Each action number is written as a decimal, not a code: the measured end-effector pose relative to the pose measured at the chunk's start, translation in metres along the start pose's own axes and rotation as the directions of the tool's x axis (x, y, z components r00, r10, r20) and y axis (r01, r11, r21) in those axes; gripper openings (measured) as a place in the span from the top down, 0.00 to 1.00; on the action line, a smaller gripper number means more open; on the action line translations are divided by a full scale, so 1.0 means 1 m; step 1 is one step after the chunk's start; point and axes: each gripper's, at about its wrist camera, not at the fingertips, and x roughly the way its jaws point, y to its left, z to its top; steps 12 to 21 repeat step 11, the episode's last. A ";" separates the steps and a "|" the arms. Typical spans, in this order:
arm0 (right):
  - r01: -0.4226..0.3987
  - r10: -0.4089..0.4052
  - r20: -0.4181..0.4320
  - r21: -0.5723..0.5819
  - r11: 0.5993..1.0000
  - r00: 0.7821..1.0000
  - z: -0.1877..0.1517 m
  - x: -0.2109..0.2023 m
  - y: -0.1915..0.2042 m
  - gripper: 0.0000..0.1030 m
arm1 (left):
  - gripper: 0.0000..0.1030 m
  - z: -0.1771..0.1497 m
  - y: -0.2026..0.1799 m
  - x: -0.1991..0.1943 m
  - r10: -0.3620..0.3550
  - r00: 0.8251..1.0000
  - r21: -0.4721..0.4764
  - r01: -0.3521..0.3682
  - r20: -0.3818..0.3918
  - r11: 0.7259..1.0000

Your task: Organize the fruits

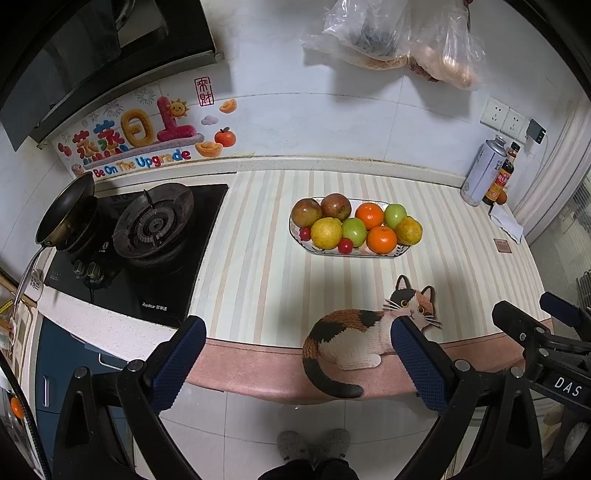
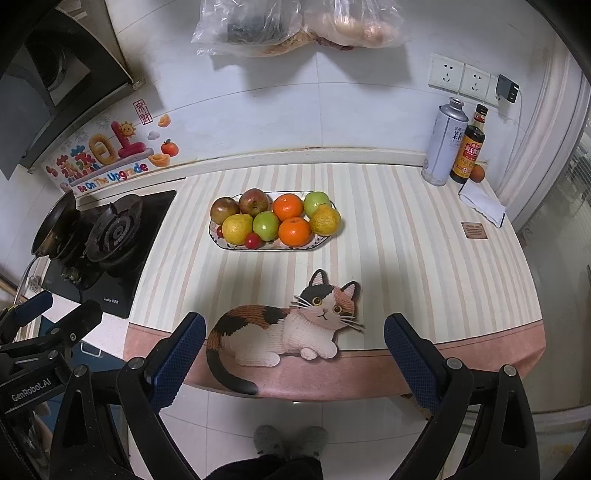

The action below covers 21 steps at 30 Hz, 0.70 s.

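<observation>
An oval patterned plate (image 1: 400,252) (image 2: 221,242) sits mid-counter on the striped mat. It holds two reddish apples (image 1: 335,206) (image 2: 253,202), two oranges (image 1: 382,239) (image 2: 294,231), two green apples (image 1: 354,231) (image 2: 265,226), two yellow fruits (image 1: 325,233) (image 2: 236,228) and small red cherry tomatoes (image 1: 345,246) (image 2: 253,240). My left gripper (image 1: 297,334) and my right gripper (image 2: 294,330) are both open and empty, held in front of the counter's near edge, well short of the plate.
A cat-shaped mat (image 1: 364,328) (image 2: 280,328) lies at the counter's front edge. A gas stove (image 1: 153,225) (image 2: 114,232) with a pan (image 1: 66,212) is on the left. A can (image 2: 443,142), a sauce bottle (image 2: 469,147) and a cloth (image 2: 482,203) stand at the back right. Bags (image 2: 295,22) hang on the wall.
</observation>
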 end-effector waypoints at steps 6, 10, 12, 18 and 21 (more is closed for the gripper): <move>0.001 -0.001 0.002 -0.003 1.000 1.000 0.000 -0.001 0.000 0.03 | 0.00 0.000 -0.002 0.000 0.001 1.000 0.000 -0.001 0.006 1.000; 0.004 -0.004 0.002 -0.004 1.000 1.000 0.001 -0.002 0.001 0.04 | 0.00 0.001 -0.002 -0.002 0.001 1.000 0.003 -0.001 0.014 1.000; 0.004 -0.004 0.002 -0.004 1.000 1.000 0.001 -0.002 0.001 0.04 | 0.00 0.001 -0.003 -0.003 0.002 1.000 0.004 -0.002 0.018 1.000; 0.004 -0.004 0.002 -0.004 1.000 1.000 0.001 -0.002 0.001 0.04 | 0.00 0.001 -0.003 -0.003 0.002 1.000 0.004 -0.002 0.018 1.000; 0.004 -0.004 0.002 -0.004 1.000 1.000 0.001 -0.002 0.001 0.04 | 0.00 0.001 -0.003 -0.003 0.002 1.000 0.004 -0.002 0.018 1.000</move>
